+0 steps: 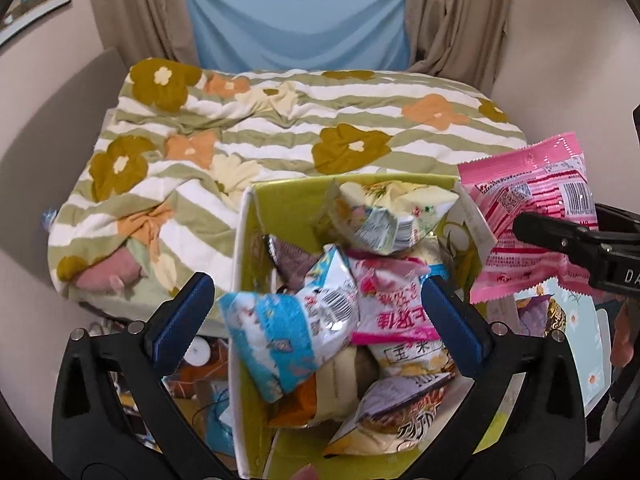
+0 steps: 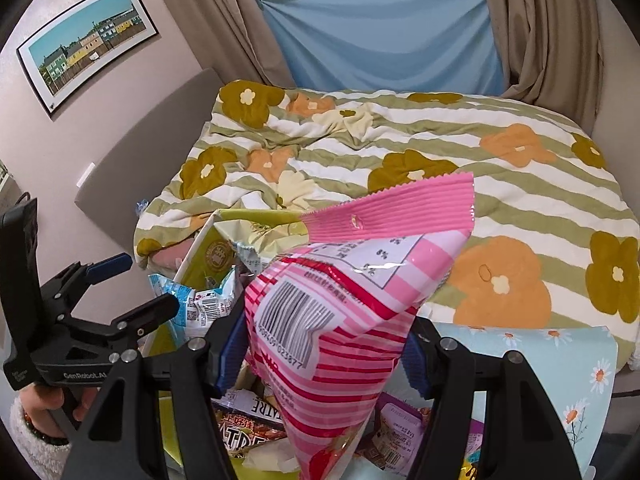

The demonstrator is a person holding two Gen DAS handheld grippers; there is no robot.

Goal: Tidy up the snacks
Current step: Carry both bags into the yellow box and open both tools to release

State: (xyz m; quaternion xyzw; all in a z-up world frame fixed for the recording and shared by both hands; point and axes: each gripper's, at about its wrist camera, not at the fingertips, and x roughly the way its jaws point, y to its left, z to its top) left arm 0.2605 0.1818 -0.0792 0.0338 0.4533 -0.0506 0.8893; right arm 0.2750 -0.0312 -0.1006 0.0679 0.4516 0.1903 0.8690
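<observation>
Two tongs: left wide, empty; right clamping pink packet, bottom cropped.

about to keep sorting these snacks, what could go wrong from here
1. The yellow-green box is heaped already; the blue and white packet lies near its rim between the open left tongs and may slide out if nudged.
2. The right tongs pinch only the lower part of the pink striped bag, so it could swing or slip when moved.
3. The two tongs are close together, so they might collide over the box.
</observation>
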